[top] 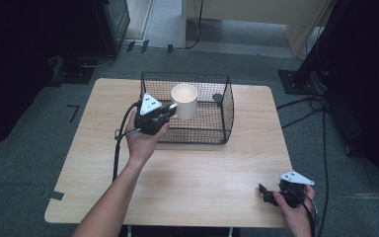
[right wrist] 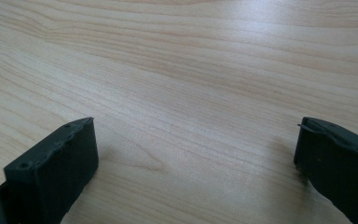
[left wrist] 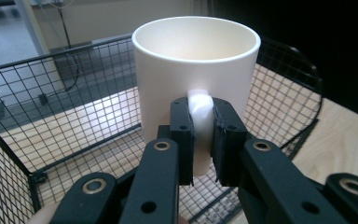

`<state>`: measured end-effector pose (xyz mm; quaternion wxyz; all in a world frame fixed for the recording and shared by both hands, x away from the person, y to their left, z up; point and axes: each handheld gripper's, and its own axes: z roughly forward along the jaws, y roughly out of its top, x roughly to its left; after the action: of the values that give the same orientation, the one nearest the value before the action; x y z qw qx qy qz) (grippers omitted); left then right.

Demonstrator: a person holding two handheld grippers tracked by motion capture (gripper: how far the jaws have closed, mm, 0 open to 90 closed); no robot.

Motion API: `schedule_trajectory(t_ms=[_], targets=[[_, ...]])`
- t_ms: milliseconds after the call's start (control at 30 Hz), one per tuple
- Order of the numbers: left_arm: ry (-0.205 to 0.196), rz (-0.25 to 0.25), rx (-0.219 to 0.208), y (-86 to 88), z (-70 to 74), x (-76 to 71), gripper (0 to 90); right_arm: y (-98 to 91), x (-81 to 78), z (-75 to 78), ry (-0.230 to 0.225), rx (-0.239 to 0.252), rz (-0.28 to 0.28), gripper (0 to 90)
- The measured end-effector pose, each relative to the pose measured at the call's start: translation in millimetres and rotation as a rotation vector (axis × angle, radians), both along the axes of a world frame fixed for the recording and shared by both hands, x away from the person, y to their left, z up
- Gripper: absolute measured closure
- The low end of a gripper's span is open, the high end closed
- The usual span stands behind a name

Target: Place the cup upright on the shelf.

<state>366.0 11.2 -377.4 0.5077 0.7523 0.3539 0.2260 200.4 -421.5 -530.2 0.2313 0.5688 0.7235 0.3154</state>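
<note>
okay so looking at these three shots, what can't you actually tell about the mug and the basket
- Mug bottom: in the left gripper view the left gripper covers it, so whether it rests on the basket floor or hangs above it is unclear.
- Mug contents: the high view is too small, and the rim hides the inside in the left gripper view.
- Dark round item at the basket's far right corner: too small to identify.

Left tool (top: 170,111) clamped, arm extended forward; right tool (top: 265,193) jaws wide apart, hand low

Pale wooden table (top: 187,187), grey carpet (top: 24,163)
</note>
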Motion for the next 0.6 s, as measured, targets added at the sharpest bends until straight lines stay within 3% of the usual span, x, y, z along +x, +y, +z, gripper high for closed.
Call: schedule_trajectory(t_ms=[167,467,600], targets=[[0.006,0.027,0.025,-4.1,-7.5,12.3,81.7,0.0,0.0,0.0,0.0,-0.001,0.0,0.0],[0.049,0.062,0.033,-17.4,-26.3,29.0,81.6,0.0,0.0,0.0,0.0,-0.001,0.0,0.0],[0.071,0.07,0.058,-23.4,-34.6,35.5,81.6,0.0,0.0,-0.1,0.0,-0.001,0.0,0.0]])
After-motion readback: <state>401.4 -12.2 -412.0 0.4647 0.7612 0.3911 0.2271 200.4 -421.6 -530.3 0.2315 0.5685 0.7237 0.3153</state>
